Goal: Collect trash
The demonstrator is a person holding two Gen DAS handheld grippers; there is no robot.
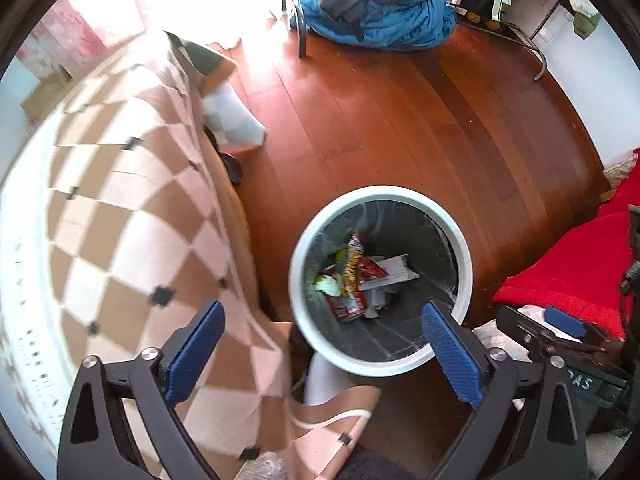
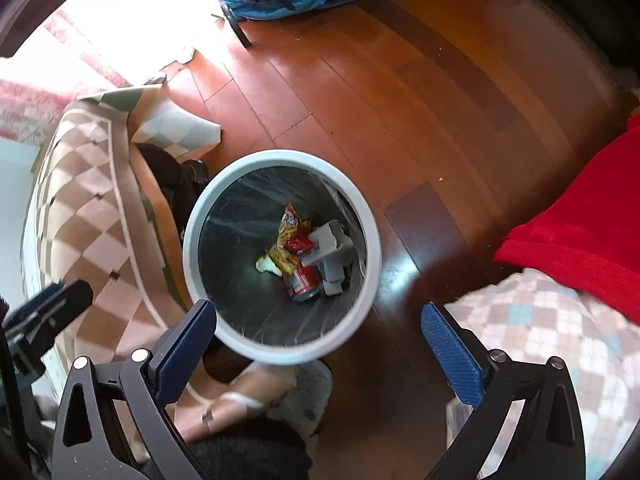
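A round white bin (image 1: 460,248) with a clear liner stands on the wooden floor. Inside lie a red can (image 1: 348,308), a crumpled snack wrapper (image 1: 354,268), a grey carton (image 1: 394,270) and a pale scrap. In the right wrist view the same bin (image 2: 372,240) shows the can (image 2: 306,282) and carton (image 2: 330,244). My left gripper (image 1: 322,354) hovers open above the bin's near rim, nothing between its blue pads. My right gripper (image 2: 318,354) is open too, just above the near rim. The right gripper's body (image 1: 560,340) shows at the lower right of the left wrist view.
A table draped in a pink and tan checked cloth (image 1: 120,220) stands left of the bin, its cloth hanging to the floor. A red blanket (image 2: 580,232) and a checked fabric (image 2: 540,340) lie right. A blue bundle (image 1: 380,20) sits on a chair at the far side.
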